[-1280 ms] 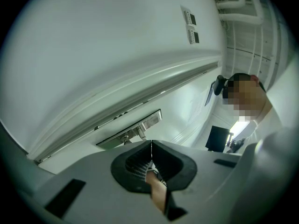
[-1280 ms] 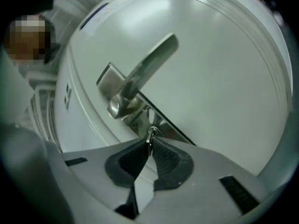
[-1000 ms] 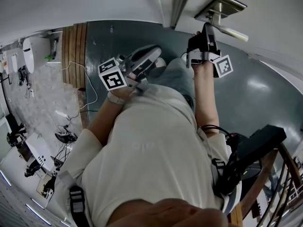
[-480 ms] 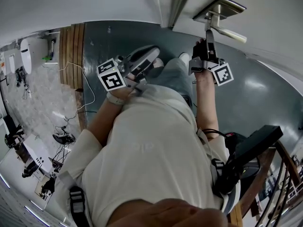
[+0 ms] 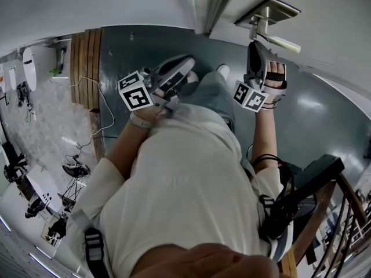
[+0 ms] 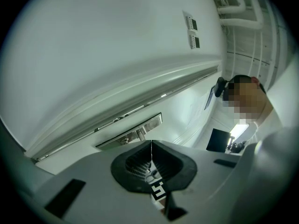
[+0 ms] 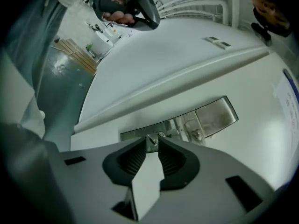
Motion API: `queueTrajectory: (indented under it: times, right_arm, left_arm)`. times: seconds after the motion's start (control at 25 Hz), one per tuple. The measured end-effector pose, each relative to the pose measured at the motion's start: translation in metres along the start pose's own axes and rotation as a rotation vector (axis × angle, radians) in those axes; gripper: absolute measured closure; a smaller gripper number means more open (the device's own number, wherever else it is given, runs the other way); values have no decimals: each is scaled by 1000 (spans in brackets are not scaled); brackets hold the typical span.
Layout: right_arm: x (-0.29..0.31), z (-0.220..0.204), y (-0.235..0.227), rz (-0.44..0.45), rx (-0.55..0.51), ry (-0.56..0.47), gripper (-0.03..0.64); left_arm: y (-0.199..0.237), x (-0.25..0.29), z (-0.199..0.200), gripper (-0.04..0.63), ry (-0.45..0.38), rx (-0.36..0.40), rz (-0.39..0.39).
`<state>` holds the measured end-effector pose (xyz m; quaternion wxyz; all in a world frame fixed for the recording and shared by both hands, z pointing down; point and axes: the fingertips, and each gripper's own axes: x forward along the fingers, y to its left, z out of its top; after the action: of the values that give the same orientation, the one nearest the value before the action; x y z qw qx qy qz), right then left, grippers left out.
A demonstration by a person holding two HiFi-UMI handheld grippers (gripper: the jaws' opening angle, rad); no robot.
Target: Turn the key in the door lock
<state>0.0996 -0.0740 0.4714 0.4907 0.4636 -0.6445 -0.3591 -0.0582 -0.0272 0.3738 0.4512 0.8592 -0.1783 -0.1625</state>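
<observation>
A brushed-metal lock plate [image 5: 268, 10] with a lever handle [image 5: 284, 41] sits on the white door at the top right of the head view. My right gripper [image 5: 255, 44] points up at the plate from just under the handle. In the right gripper view the small metal key [image 7: 151, 139] sticks out of the lock plate [image 7: 201, 120], between the tips of my right gripper [image 7: 152, 144]. Those jaws have just been opening and stand slightly apart beside the key. My left gripper [image 5: 188, 65] is held in front of my body, shut and empty [image 6: 151, 148].
The door frame [image 5: 220, 4] runs just left of the lock plate. Below lies a dark grey floor [image 5: 324, 109], with wooden boards [image 5: 87, 57] and loose cables [image 5: 110, 114] at the left. A black device and a wooden railing [image 5: 324, 190] stand at the lower right.
My right gripper has rolled at the lock: its marker cube swung from the right side round to the lower left. Its hand now shows on the right. The left gripper stayed put.
</observation>
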Motion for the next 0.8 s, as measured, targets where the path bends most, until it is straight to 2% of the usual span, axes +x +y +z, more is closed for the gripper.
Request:
queueTrajectory:
  times: [0.2,0.36,0.44,0.6,0.8]
  right_arm:
    - [20,0,-2,2,-86,10,548]
    - [29,-1,-4,-5,-96,26,548]
    - [30,-2,-6,-5,-34,22,548]
    - [31,0,-13,-9,196,9,534]
    - [34,3,-18,-8,429,7,535]
  left_arm:
    - [0,-3,0,586,-13,-5,9]
    - [1,-4,1,586,-22,-10,11]
    - [1,-3,-1,586,-23,-13,10]
    - [0,-2,-2,586,-22,-14,8]
    - [2,-3,-2,586,-20,-16,11]
